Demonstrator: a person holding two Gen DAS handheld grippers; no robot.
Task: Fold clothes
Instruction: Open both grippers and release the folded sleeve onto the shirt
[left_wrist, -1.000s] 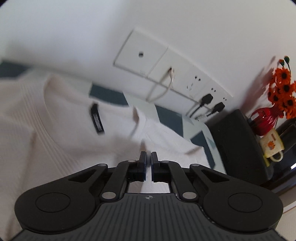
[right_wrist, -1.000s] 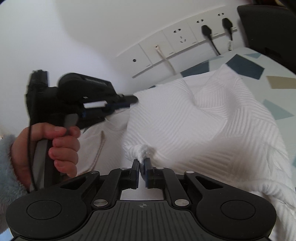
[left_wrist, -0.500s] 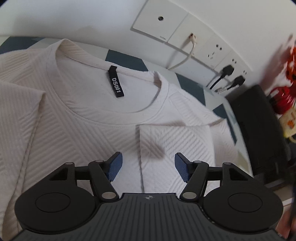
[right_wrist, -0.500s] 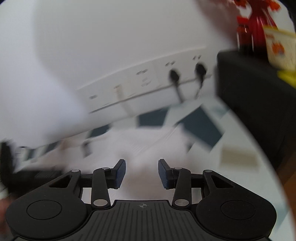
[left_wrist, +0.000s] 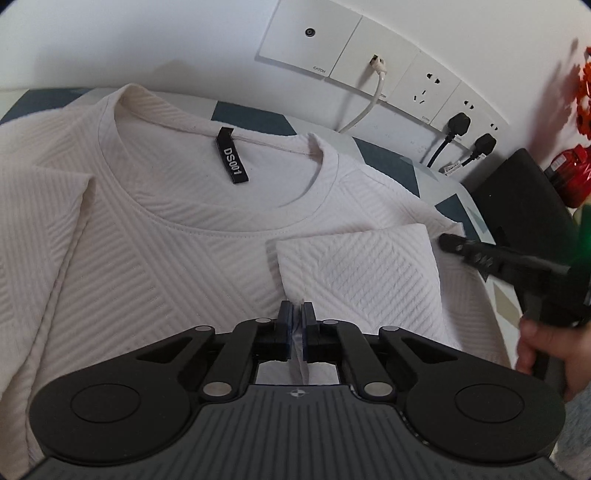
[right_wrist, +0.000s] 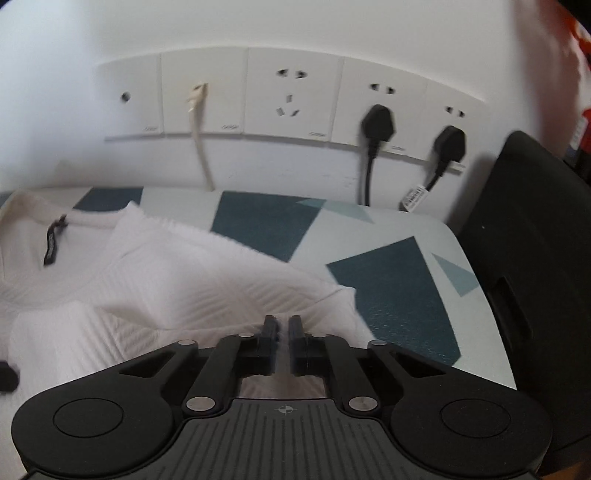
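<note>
Wall: white, close behind the table, with a row of sockets (right_wrist: 291, 99) – two black plugs and one white cable in them.
Table (right_wrist: 258, 225): patterned blue and pale cloth, bare at the back and on the right; black box (right_wrist: 535, 266) standing at its right edge.
Shirt (left_wrist: 177, 251): white, ribbed, lying flat and face up, covering most of the left and middle; collar (left_wrist: 218, 110) toward the wall, black tag (left_wrist: 232, 155) inside it.
Long axis: from collar down toward the person, hem out of sight below the grippers.
Left side of shirt: already turned inward, a long slanted fold edge (left_wrist: 70, 236).
Right sleeve (left_wrist: 362, 273): folded in over the chest, a neat rectangle – cuff edge just under the collar.
Left gripper (left_wrist: 295, 317): fingers pressed together, pinching the sleeve's near edge; white cloth visible between the pads.
Right gripper (right_wrist: 282, 328): over the shirt's right shoulder edge, beside bare table; fingers nearly together, a thin gap showing. Cloth lying under them, but blur hides whether any is pinched – cannot tell a hold.
Nearer hand: left for the sleeve, right for the outer shoulder.
Likely step: setting the right side inward to match the left.
Open room: free toward the shirt's middle; tight on the right, box near.
Risk: a tug by the left pinch could drag the sleeve out of square.
</note>
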